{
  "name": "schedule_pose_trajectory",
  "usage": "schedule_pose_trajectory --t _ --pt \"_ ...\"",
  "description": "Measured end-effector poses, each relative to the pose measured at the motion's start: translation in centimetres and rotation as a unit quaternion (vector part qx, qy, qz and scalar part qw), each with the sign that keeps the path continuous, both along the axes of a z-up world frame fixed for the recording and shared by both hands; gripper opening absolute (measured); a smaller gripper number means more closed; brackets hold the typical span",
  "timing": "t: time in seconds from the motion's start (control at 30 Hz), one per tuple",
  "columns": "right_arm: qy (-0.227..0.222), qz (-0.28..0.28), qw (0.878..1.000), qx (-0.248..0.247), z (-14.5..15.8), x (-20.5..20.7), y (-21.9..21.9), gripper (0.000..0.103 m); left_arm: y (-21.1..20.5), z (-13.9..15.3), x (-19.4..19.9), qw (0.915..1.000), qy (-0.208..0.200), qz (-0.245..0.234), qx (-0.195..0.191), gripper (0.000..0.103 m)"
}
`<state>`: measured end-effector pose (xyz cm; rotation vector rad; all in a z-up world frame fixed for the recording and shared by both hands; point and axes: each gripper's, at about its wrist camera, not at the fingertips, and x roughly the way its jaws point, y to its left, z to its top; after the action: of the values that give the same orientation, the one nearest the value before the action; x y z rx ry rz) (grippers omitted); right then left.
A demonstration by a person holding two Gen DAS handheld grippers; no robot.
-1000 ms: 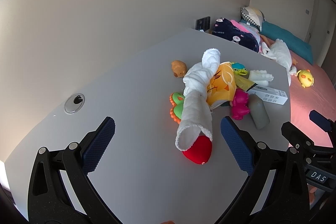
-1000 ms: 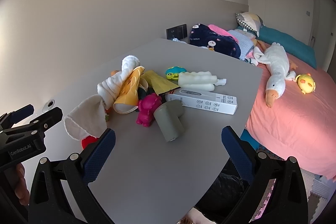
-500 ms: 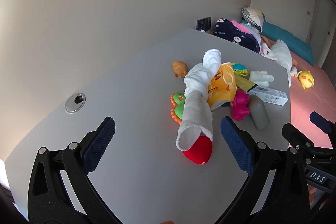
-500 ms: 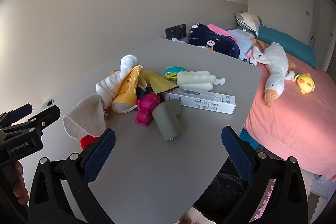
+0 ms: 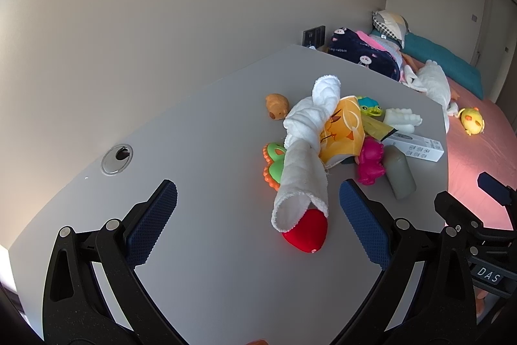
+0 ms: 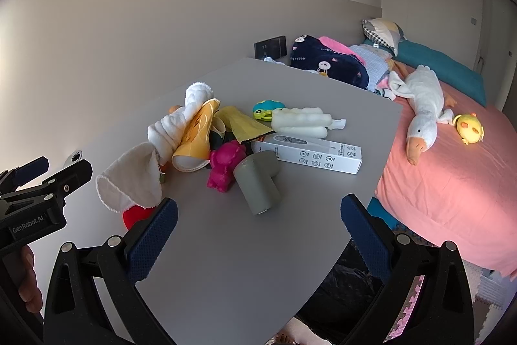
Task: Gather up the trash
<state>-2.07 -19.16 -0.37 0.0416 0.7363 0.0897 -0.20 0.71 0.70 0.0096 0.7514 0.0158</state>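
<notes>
A heap of items lies on the grey table [image 5: 194, 131]: a white cloth [image 5: 303, 151] over a red toy [image 5: 307, 231], an orange-yellow cup [image 5: 342, 131], a pink toy [image 6: 224, 164], a grey cylinder [image 6: 258, 185], a white box [image 6: 310, 152], a yellow wrapper [image 6: 242, 123] and a white foam piece [image 6: 302, 123]. My left gripper [image 5: 258, 222] is open and empty, just short of the cloth and red toy. My right gripper [image 6: 258, 240] is open and empty, in front of the grey cylinder.
A bed with a pink sheet [image 6: 452, 177] stands right of the table, with a white goose plush [image 6: 423, 105] and a yellow chick toy [image 6: 470, 128]. A black bag [image 6: 345, 286] sits on the floor below the table edge. A cable grommet [image 5: 117, 155] is in the tabletop.
Both grippers have drifted very slightly; the heap sits a touch lower and nearer in the views. Nothing was taken hold of or moved.
</notes>
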Motion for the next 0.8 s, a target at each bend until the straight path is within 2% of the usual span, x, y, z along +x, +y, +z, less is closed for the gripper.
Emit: schedule_pose_trajectory --t 0.43,0.8 --pt "0.004 -0.003 1.000 -0.002 -0.2 -0.2 -0.3 0.100 0.0 -0.1 0.0 1.0000 0.001 -0.002 -0.003 0.097" --pt "0.013 0.002 1.000 0.001 -1.2 1.4 -0.8 0.100 0.1 -0.8 1.0 0.9999 0.006 -0.008 0.007 0.097"
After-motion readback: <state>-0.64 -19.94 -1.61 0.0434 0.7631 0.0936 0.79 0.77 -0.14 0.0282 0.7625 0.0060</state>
